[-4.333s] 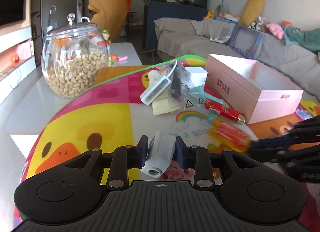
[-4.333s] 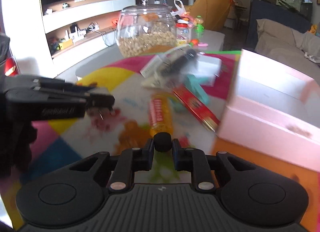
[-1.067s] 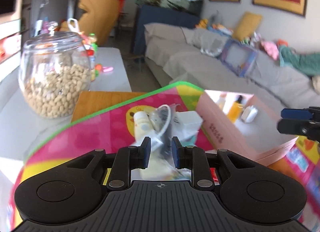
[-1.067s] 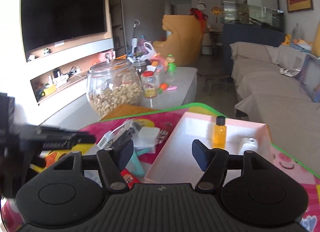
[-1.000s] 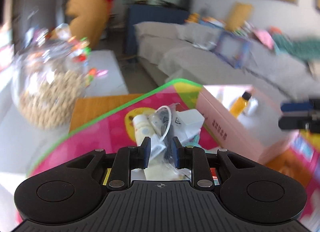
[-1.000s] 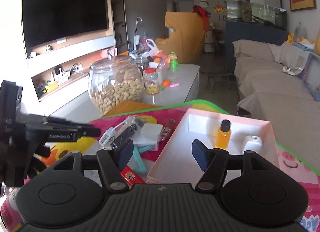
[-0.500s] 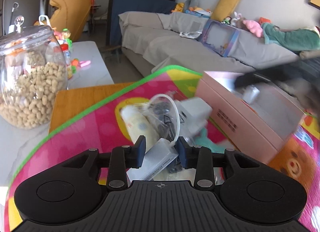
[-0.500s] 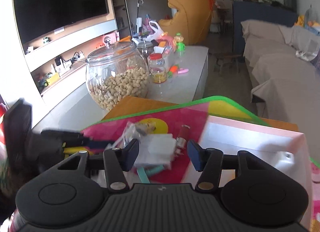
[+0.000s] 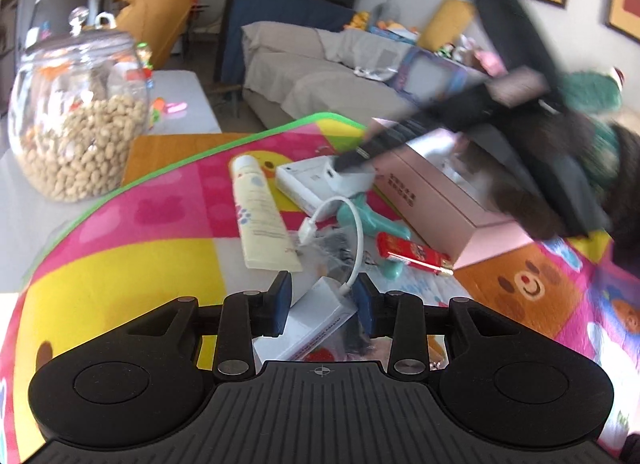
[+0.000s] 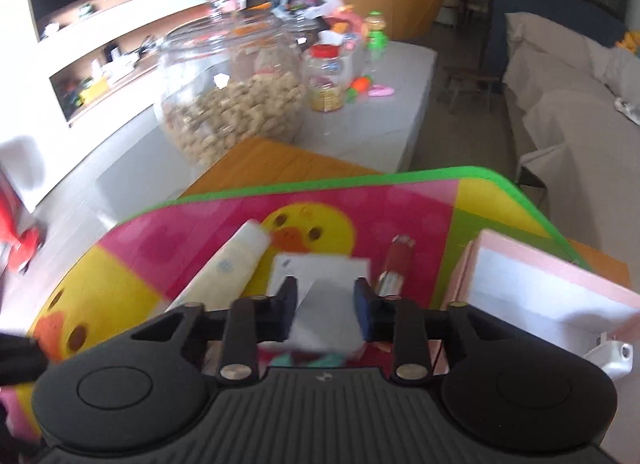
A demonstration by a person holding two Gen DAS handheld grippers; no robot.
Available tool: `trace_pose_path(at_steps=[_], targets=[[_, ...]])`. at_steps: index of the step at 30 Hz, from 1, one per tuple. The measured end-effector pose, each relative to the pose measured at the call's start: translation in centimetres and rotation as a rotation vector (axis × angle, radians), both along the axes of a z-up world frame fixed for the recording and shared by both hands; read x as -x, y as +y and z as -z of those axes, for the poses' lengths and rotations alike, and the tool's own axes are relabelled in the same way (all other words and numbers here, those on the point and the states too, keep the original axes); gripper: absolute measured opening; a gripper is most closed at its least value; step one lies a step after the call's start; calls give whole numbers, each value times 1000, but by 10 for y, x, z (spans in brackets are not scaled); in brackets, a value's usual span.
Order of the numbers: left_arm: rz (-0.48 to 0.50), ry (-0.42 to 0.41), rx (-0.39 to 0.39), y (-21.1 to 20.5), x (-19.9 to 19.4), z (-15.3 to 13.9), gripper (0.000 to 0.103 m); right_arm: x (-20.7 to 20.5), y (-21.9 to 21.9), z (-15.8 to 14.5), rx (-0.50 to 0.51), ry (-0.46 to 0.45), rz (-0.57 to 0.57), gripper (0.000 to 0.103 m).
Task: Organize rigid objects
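Right hand-held gripper now closing around white square charger, blurred

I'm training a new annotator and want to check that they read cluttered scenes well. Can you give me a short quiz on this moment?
1. True or false: the pink box stands on the colourful mat.
2. What sits between the fingers of the right gripper? A) a spoon B) a white cube C) a toy car
3. Fill in: the big glass jar holds ____.

Key: 1 true. 2 B; the jaws have just been closing on it. 3 peanuts.
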State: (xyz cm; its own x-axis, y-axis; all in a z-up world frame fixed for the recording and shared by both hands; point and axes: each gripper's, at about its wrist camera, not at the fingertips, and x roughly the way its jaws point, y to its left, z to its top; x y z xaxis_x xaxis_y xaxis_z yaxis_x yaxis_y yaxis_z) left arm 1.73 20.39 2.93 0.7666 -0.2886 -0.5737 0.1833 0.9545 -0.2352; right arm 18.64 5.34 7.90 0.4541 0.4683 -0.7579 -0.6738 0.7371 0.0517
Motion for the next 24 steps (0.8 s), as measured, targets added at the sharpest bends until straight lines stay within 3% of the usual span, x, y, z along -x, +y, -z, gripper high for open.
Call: trace_pose_path(at_steps=[3,6,10,15,18,24], targets=[[-51,8,48,6,-1,0,37,35,-6,3,14,37,-93,21],[-137,27,48,12,0,2,32,65,-18,8,19,36,-131,21],[-215,81,90,14,-3,5,28,95,-24,16,96,-150,-163,22],[-200,68,83,8,4,-2,28,102,-19,34,175,-264,-168,29],[-194,56,64,1,11,-8,28,103,-18,32,164,-229,-178,28],[-163,32,57,-11,21,-17,28,123,-44,37,52,-46,-184,21]])
